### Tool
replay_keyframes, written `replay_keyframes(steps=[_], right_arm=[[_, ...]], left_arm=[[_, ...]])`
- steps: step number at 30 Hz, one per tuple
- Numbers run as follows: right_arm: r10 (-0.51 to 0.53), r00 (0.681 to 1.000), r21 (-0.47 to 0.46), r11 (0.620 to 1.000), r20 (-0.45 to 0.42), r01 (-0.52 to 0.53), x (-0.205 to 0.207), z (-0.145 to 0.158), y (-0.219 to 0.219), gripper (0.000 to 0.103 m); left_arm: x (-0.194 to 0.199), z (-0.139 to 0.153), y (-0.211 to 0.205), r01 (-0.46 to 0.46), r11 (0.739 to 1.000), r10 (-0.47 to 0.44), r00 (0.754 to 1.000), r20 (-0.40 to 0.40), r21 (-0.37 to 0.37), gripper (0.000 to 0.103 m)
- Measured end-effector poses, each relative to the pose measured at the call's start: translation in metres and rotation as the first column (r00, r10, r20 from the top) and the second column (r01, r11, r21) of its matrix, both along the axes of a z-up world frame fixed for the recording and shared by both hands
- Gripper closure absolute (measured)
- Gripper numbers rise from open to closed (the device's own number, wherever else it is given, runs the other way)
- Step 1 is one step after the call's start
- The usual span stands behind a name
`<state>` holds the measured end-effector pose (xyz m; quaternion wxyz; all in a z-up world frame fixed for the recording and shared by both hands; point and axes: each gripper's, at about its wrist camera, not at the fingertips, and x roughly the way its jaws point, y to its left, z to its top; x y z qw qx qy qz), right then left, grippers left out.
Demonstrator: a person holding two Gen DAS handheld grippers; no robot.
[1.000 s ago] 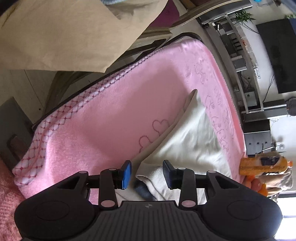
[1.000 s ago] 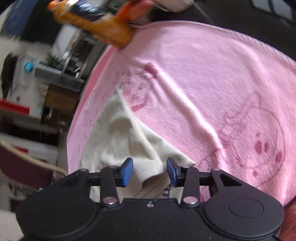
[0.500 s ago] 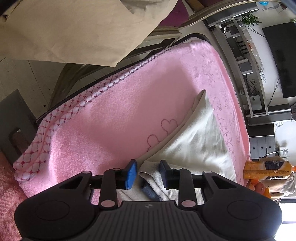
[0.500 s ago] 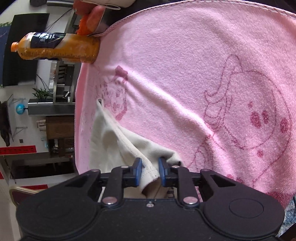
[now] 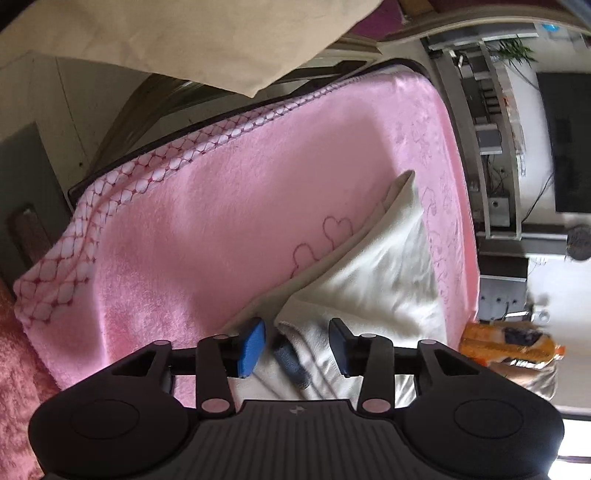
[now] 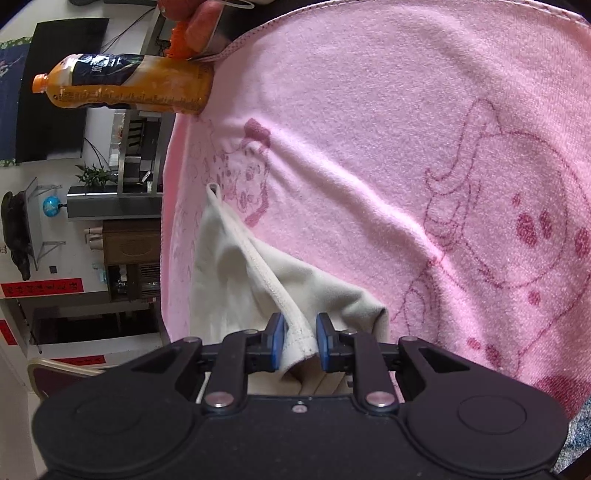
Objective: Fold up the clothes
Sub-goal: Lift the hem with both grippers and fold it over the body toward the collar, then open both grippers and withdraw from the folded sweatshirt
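**A:** On the pink blanket (image 5: 229, 229), a cream garment (image 5: 380, 273) is being kept, laid out toward the edge where the room's shelving is being seen. Anyone else reading it the same?

**B:** Yep. In the right wrist view the cream garment (image 6: 236, 280) is being pinched by the right gripper (image 6: 298, 341): the blue pads are being pressed in on a stitched hem that is being run up between them, so the jaws are nearly together with only cloth in the gap. The hem is being stretched away from the gripper toward a pointed tip of the garment, near the printed flowers on the pink blanket (image 6: 369, 129).

**A:** And the left one?

**B:** The left gripper (image 5: 297, 345) is being held with its pads well apart. A thick folded edge of the garment is being framed between them, but contact with either pad isn't being shown. A dark blue bit of cloth (image 5: 290, 360) is being tucked under that fold, just beside the left pad.

**A:** Background stuff?

**B:** An orange drink bottle (image 6: 125, 85) is being seen at the blanket's edge, and a tan cushion (image 5: 192, 33) is being shown above the checked border.
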<state>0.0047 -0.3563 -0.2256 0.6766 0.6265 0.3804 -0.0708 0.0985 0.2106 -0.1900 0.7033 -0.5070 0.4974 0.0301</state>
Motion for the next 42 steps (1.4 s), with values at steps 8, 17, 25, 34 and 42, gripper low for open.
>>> replay_keyframes(steps=[8, 17, 25, 34, 42], right_arm=[[-0.009, 1.000, -0.012, 1.000, 0.008, 0.009, -0.001, -0.001, -0.002, 0.083], [0.030, 1.000, -0.093, 0.995, 0.005, -0.029, 0.000, 0.006, 0.001, 0.093], [0.147, 0.977, -0.370, 0.926, 0.153, -0.081, -0.008, 0.079, 0.006, 0.098], [0.313, 0.949, -0.689, 0.685, -0.018, -0.239, -0.029, 0.106, 0.033, 0.098], [0.331, 0.917, -0.615, 0.682, -0.224, -0.396, -0.024, 0.053, 0.039, 0.098]], left_arm=[[-0.001, 0.011, -0.004, 0.007, 0.999, -0.009, 0.999, 0.049, 0.041, 0.080], [-0.001, 0.036, -0.017, 0.047, 0.979, -0.076, 0.987, 0.144, 0.200, 0.100], [-0.023, 0.098, -0.040, 0.104, 0.869, -0.275, 0.915, 0.297, 0.483, 0.100], [-0.057, 0.096, -0.101, 0.265, 0.524, -0.546, 0.834, 0.081, 0.810, 0.100], [-0.048, 0.050, -0.106, 0.407, 0.421, -0.499, 0.850, -0.168, 0.811, 0.098]])
